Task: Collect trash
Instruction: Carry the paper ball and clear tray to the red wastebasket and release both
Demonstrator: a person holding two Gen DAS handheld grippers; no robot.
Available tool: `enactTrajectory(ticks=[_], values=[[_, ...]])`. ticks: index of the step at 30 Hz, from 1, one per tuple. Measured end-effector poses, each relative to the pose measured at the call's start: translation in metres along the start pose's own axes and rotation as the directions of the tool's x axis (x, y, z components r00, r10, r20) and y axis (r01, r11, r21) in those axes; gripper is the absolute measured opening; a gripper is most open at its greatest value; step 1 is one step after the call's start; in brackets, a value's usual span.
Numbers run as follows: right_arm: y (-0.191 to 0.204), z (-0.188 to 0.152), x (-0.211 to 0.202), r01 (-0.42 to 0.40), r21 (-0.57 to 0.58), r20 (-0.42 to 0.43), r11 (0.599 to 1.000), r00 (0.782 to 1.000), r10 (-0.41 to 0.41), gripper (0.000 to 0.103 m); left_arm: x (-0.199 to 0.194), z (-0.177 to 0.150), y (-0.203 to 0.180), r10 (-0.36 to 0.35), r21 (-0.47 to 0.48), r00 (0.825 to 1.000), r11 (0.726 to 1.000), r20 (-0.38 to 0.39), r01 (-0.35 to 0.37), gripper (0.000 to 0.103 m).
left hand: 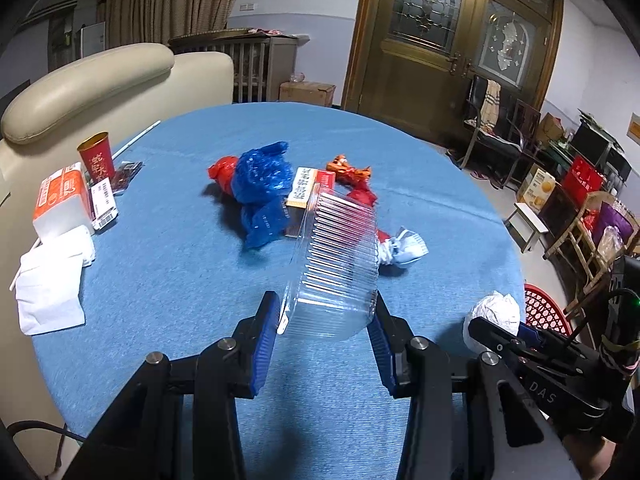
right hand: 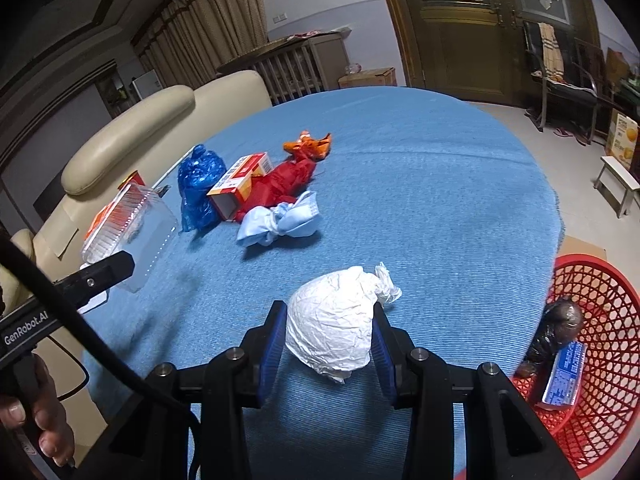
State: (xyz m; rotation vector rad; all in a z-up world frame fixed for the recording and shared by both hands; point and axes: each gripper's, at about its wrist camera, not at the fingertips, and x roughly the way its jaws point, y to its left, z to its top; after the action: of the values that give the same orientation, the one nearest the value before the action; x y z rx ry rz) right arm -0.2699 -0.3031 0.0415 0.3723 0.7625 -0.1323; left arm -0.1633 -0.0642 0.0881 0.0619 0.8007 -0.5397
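Both tools are loaded: the left tool (left hand: 326,320) grips a clear tray (left hand: 336,264), the right tool (right hand: 330,334) grips a white wad (right hand: 334,320), both above the table (right hand: 440,200). Next, I judge, carry them to the red basket (right hand: 608,320) at 3 o'clock and release.

Blue cloth (right hand: 420,200), clear ribbed tray (left hand: 336,264), white wad (right hand: 332,328), red lattice basket (right hand: 608,320).

We saw a clear ribbed plastic clamshell container (left hand: 334,264) tilted up above the blue cloth, a crumpled white paper ball (right hand: 334,330) near the edge, and a red mesh basket (right hand: 612,344) beside the table.
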Motion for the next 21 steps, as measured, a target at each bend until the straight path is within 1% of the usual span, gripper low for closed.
enactTrajectory(ticks=[6,11,15,21], values=[[-0.020,-0.002,-0.012,0.030,0.038,0.016,0.999,0.999,-0.031,0.044,0.001,0.003,-0.017,-0.025,0.035,1.000,0.999,0.003,0.025,0.045],[-0.044,-0.004,-0.027,0.067,0.080,0.035,0.995,0.997,-0.070,0.044,0.000,0.005,-0.041,-0.068,0.088,0.998,0.994,0.004,0.067,0.045],[-0.075,-0.007,-0.044,0.123,0.128,0.054,0.984,0.990,-0.131,0.044,-0.001,0.007,-0.066,-0.115,0.135,0.993,0.984,0.003,0.114,0.045],[-0.140,-0.014,-0.062,0.222,0.248,0.051,0.943,0.969,-0.242,0.044,0.001,0.007,-0.109,-0.183,0.206,0.983,0.961,-0.019,0.183,0.045]])
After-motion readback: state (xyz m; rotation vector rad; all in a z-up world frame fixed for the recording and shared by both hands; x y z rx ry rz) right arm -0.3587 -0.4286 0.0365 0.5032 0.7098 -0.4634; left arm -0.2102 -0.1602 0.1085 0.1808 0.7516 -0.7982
